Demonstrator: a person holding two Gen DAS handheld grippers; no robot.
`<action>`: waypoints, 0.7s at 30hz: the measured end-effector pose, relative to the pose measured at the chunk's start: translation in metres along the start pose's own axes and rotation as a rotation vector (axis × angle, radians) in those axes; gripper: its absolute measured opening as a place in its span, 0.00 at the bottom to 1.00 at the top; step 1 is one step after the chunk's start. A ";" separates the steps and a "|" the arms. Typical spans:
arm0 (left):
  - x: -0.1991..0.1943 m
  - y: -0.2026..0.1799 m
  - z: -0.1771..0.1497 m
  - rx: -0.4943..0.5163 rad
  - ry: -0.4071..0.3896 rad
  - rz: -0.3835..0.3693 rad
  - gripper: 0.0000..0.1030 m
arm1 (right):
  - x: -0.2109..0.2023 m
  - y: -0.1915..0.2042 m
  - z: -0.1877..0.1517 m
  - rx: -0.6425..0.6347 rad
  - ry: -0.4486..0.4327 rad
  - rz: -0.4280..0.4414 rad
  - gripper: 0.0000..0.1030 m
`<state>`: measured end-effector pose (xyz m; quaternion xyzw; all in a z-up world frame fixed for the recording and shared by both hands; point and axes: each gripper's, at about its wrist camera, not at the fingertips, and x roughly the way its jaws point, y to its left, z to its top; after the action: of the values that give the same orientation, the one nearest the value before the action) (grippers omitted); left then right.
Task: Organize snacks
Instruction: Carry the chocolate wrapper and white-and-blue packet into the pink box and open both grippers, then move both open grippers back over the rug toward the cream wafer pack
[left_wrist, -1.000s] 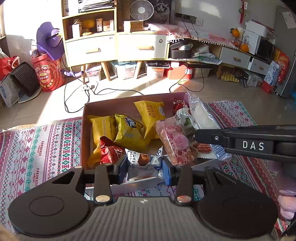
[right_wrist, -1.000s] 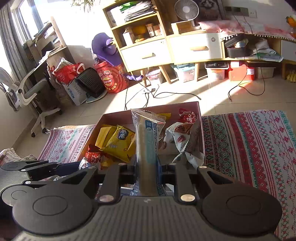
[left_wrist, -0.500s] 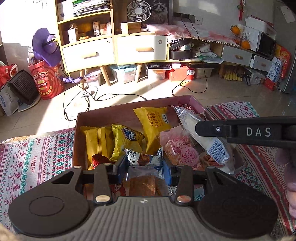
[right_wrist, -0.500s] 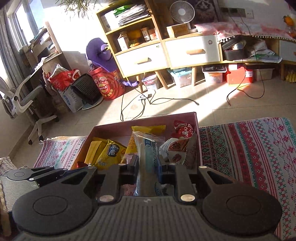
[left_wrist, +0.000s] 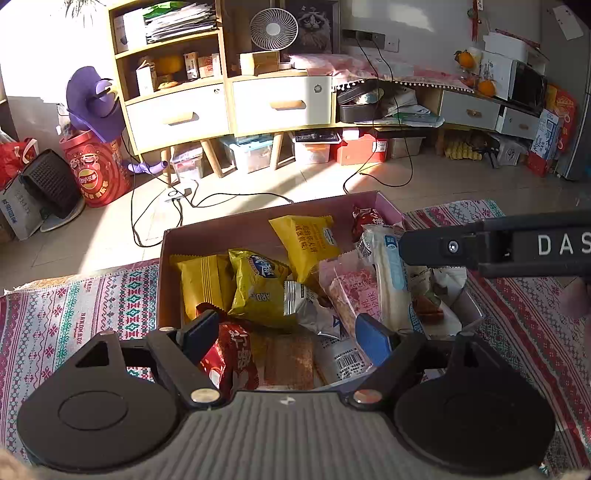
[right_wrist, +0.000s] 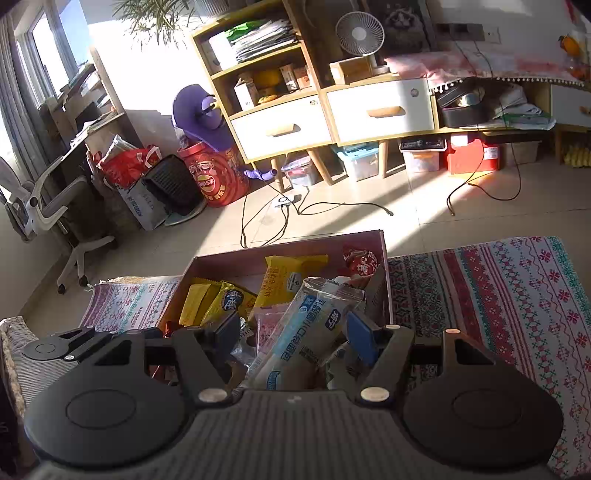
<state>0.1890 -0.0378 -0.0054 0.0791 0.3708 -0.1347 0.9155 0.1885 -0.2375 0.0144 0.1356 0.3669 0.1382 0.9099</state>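
Note:
An open cardboard box (left_wrist: 258, 221) on the rug holds several snack packets: yellow ones (left_wrist: 258, 284), a pink one (left_wrist: 354, 295), a red one (left_wrist: 229, 354). My left gripper (left_wrist: 288, 334) hangs over the box's near end with its jaws opening. A clear packet with a brown cake (left_wrist: 291, 358) lies below them, untouched by the pads. My right gripper (right_wrist: 293, 336) is over the box (right_wrist: 288, 247), its jaws also opening. A long blue-and-white packet (right_wrist: 314, 332) leans loose between them, tilted to the right. In the left wrist view the right gripper (left_wrist: 498, 251) reaches in from the right.
The box stands on a patterned rug (right_wrist: 498, 295) over a tiled floor. Black cables (left_wrist: 177, 206) trail beyond the box. Further back are a shelf unit with drawers (left_wrist: 229, 107), a red drum (left_wrist: 96, 173) and an office chair (right_wrist: 48, 210) at the left.
Both grippers went from shut to open. The left one let go of the cake packet, which lies in the box. The right one released the long packet, which tipped over.

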 end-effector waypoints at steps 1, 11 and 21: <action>-0.003 0.001 -0.001 -0.005 -0.001 -0.004 0.84 | -0.002 0.001 -0.001 -0.003 0.000 0.000 0.63; -0.027 0.006 -0.020 -0.021 0.005 -0.009 0.92 | -0.024 0.007 -0.015 -0.014 0.008 0.008 0.82; -0.050 0.018 -0.038 -0.056 0.051 -0.007 1.00 | -0.045 0.018 -0.033 -0.022 0.016 0.007 0.92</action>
<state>0.1354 -0.0019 0.0034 0.0555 0.3979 -0.1255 0.9071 0.1314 -0.2321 0.0262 0.1258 0.3721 0.1464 0.9079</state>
